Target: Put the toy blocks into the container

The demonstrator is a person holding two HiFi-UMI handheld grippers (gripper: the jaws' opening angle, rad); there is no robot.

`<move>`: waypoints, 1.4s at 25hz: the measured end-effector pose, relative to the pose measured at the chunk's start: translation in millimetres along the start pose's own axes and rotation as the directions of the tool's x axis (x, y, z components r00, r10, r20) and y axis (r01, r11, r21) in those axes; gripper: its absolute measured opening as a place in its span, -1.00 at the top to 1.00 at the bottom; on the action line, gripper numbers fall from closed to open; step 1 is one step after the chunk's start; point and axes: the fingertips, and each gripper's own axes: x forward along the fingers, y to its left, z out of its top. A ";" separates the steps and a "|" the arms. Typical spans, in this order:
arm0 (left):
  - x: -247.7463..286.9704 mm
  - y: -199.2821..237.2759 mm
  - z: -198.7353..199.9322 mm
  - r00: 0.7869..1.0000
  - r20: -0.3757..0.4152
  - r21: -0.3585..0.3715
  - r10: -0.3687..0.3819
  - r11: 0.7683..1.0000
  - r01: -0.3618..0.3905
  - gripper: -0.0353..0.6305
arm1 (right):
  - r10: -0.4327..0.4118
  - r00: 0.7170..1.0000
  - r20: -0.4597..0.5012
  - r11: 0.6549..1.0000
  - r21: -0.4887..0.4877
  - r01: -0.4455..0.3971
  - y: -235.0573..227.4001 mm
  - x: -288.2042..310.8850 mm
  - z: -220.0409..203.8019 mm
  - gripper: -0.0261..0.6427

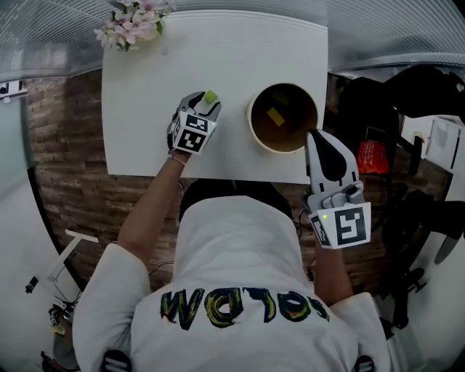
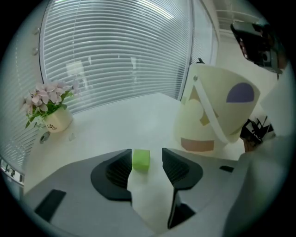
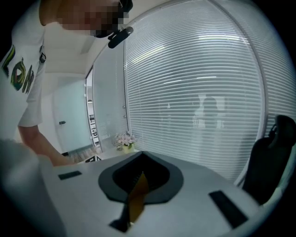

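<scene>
We look down on a white rectangular table. The left gripper reaches down onto it, jaws spread wide. A small lime-green toy cube sits on the tabletop between those jaws. It lies close against the jaw at the left of the left gripper view, with a clear gap to the other jaw, and neither pad presses on it. We judge the jaws are set to either side of the cube so that they can close on it for a pickup.

Just to the right stands the round cream bucket-shaped container, upright and open-topped, with a handle and coloured shapes on its side. A yellow block already lies on its brown floor.

The right gripper waits at the container's near right rim, at the table's front edge. Its jaws are pressed together with nothing held, and only a thin brownish sliver shows through the slit. It seems parked there to stay clear of the left gripper's path.

A small pot of pale pink flowers stands at the far left corner, well apart from the cube.
</scene>
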 end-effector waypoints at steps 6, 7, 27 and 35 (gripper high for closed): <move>26.1 9.3 -13.1 0.999 -0.026 0.016 0.021 1.000 -0.021 0.23 | -0.013 0.999 -0.039 1.000 0.023 0.014 -2.3 -4.4 -19.7 0.89; 29.3 9.8 -13.8 0.999 -0.026 0.022 0.023 1.000 -0.023 0.23 | -0.015 0.999 -0.042 0.999 0.027 0.016 -2.1 -5.2 -22.6 0.89; -25.4 -1.9 33.7 0.994 0.095 0.034 0.061 0.997 -0.064 0.43 | -0.019 1.000 0.017 1.000 -0.001 0.019 0.0 -17.1 0.2 0.89; -80.3 -9.9 75.3 0.975 0.209 -0.017 0.073 0.997 -0.071 0.43 | -0.003 0.999 0.053 0.999 -0.037 0.005 5.5 -19.8 18.5 0.89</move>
